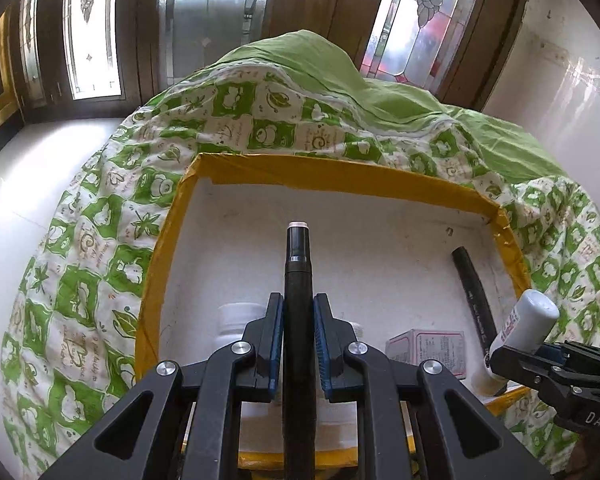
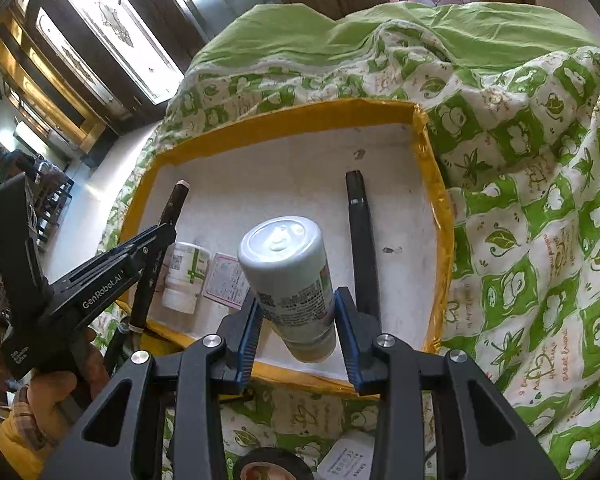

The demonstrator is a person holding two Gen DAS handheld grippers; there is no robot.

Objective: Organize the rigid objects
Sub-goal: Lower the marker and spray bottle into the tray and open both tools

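My left gripper [image 1: 299, 312] is shut on a black marker [image 1: 298, 264] and holds it over the white tray with a yellow taped rim [image 1: 340, 172]. It also shows at the left of the right wrist view [image 2: 156, 240]. My right gripper [image 2: 296, 312] is shut on a white bottle with a grey-white cap [image 2: 288, 268], held above the tray's near edge [image 2: 300, 376]; this bottle shows at the right of the left wrist view [image 1: 516, 340]. In the tray lie a second black marker [image 2: 362, 240], a small white bottle [image 2: 184, 276] and a pink-edged small box [image 2: 224, 276].
The tray sits on a green and white patterned quilt [image 2: 532, 220] on a bed. A black tape roll [image 2: 272, 464] and a small white packet [image 2: 346, 460] lie on the quilt near me. White floor [image 1: 28, 184] and wooden glass doors lie beyond.
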